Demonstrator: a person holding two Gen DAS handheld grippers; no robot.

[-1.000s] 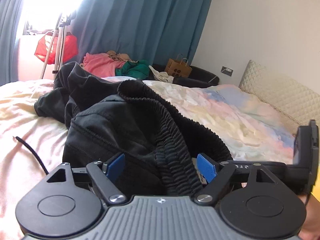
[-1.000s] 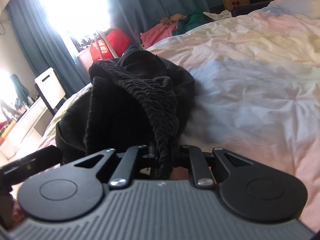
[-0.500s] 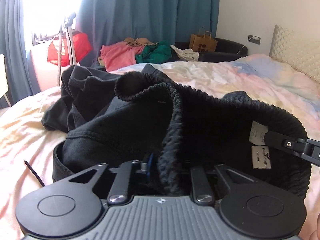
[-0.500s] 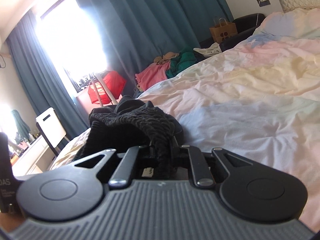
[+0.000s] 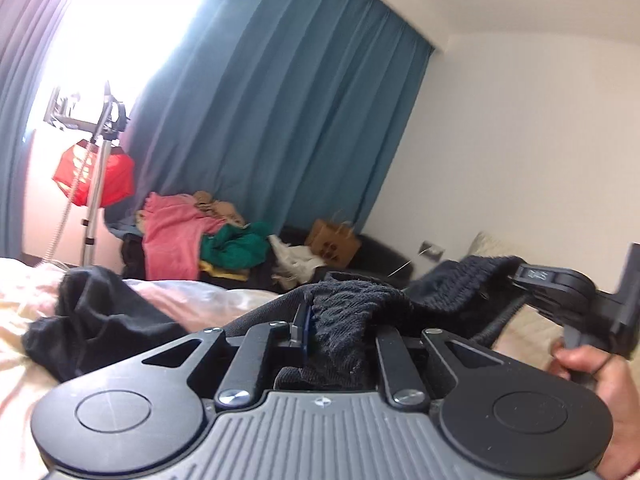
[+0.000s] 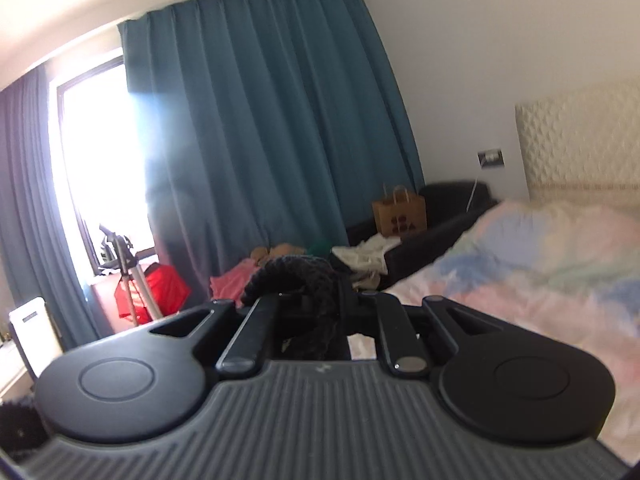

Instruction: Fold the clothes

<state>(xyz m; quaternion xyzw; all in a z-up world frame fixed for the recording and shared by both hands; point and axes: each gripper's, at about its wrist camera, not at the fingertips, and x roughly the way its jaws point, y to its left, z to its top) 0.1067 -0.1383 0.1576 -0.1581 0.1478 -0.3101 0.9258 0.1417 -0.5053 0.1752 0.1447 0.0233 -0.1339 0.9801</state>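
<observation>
Surface: pastel bed point(image 6: 540, 264), lower right | Room: teal curtain point(image 5: 280, 128) | Count: one black trousers point(image 5: 348, 320) | left gripper point(image 5: 340, 328), right gripper point(image 6: 316, 308): both clamp waistband

Left gripper point(image 5: 336, 330) — black linkage arms, silver screws, ribbed grey body, blue pad; right gripper point(image 6: 320, 312) alike

Pale lettering is carried on the right gripper point(image 5: 516, 280) body in the left wrist view and dark printed marks on the brown paper bag point(image 6: 399, 212), but neither can be read.
</observation>
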